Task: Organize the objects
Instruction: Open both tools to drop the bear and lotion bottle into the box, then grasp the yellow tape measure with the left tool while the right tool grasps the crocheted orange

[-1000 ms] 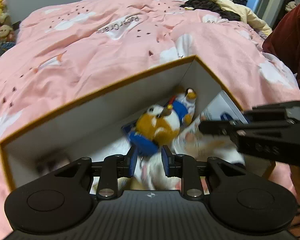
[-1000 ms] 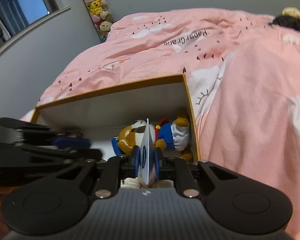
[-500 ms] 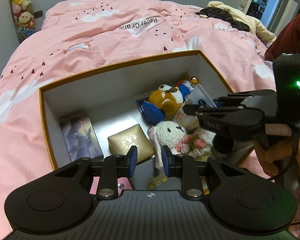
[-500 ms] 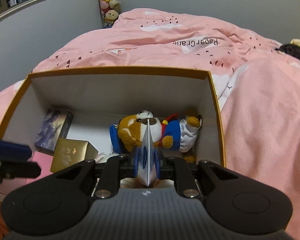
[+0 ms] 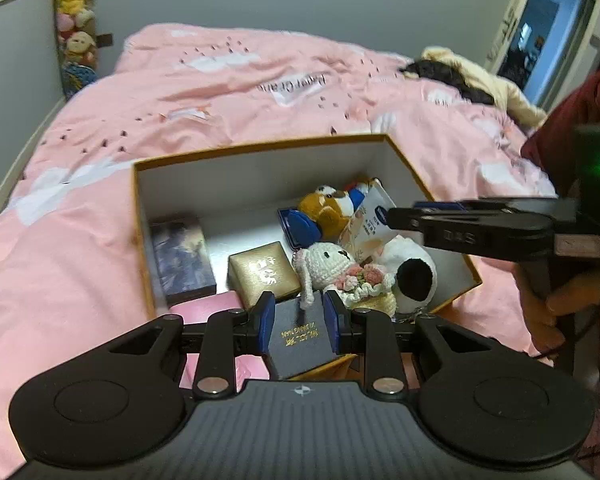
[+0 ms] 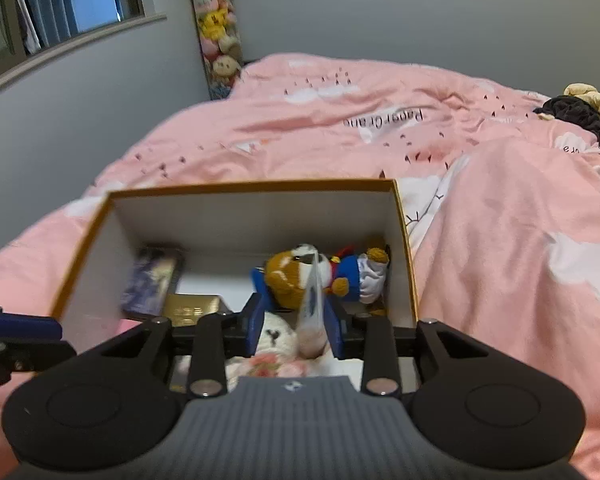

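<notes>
An orange-rimmed white box sits on the pink bed. It holds a bear plush, a crochet bunny, a gold box, a dark picture box, a black box with gold lettering and a black-and-white plush. My right gripper hangs over the box's right side. Its jaws are opening, and a thin floral packet stands edge-on between them, free of the pads. My left gripper is open above the near edge, gripping nothing.
A pink duvet surrounds the box. A tall column of plush toys stands by the far wall. Dark and cream clothes lie at the bed's far right. A person's hand and red sleeve are at the right.
My left gripper has drawn back and up out of the box. The right gripper's jaws, earlier shut on the packet, have parted, and it has lifted slightly.
</notes>
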Demonstrator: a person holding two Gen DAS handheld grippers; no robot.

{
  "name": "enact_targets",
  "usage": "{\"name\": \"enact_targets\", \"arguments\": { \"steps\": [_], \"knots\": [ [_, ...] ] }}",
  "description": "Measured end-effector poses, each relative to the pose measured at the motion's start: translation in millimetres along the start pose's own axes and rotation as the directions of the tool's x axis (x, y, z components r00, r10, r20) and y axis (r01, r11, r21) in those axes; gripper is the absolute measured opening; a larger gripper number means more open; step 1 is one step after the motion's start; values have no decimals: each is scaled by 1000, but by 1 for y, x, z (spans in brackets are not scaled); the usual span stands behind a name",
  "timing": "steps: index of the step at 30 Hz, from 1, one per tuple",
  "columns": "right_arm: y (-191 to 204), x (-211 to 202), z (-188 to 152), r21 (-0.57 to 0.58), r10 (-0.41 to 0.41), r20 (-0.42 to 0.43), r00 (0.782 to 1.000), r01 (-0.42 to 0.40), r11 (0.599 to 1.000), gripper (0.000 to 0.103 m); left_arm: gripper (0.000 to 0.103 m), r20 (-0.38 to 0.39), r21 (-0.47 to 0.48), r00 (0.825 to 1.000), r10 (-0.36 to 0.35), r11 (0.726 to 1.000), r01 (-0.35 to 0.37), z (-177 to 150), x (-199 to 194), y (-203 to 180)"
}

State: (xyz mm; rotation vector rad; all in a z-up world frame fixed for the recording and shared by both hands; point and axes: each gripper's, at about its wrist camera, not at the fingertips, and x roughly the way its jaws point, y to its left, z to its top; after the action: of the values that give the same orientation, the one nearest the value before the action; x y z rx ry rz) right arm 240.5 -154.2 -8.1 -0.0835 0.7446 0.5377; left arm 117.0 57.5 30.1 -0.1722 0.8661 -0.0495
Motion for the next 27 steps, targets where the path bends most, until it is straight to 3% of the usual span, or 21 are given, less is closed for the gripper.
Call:
{"name": "enact_targets", "arguments": {
  "steps": [5, 11, 18, 27],
  "knots": [
    [11, -37, -19, 37, 67, 16, 998, -68, 997, 42, 30, 20, -34, 1000, 18, 999, -18, -19, -23, 8],
    [31, -48, -62, 74, 166, -82, 983, -160, 984, 44, 30, -66, -75, 998, -2, 997, -3, -54, -26, 13],
    [65, -21, -122, 85, 253, -300, 920, -238, 968, 43, 30, -233, -67, 972, 29, 997, -45, -101, -8, 10],
    [89, 1, -149, 41, 291, -427, 856, -303, 952, 43, 30, -325, -44, 942, 85, 994, -105, -128, 6, 11]
  ]
}}
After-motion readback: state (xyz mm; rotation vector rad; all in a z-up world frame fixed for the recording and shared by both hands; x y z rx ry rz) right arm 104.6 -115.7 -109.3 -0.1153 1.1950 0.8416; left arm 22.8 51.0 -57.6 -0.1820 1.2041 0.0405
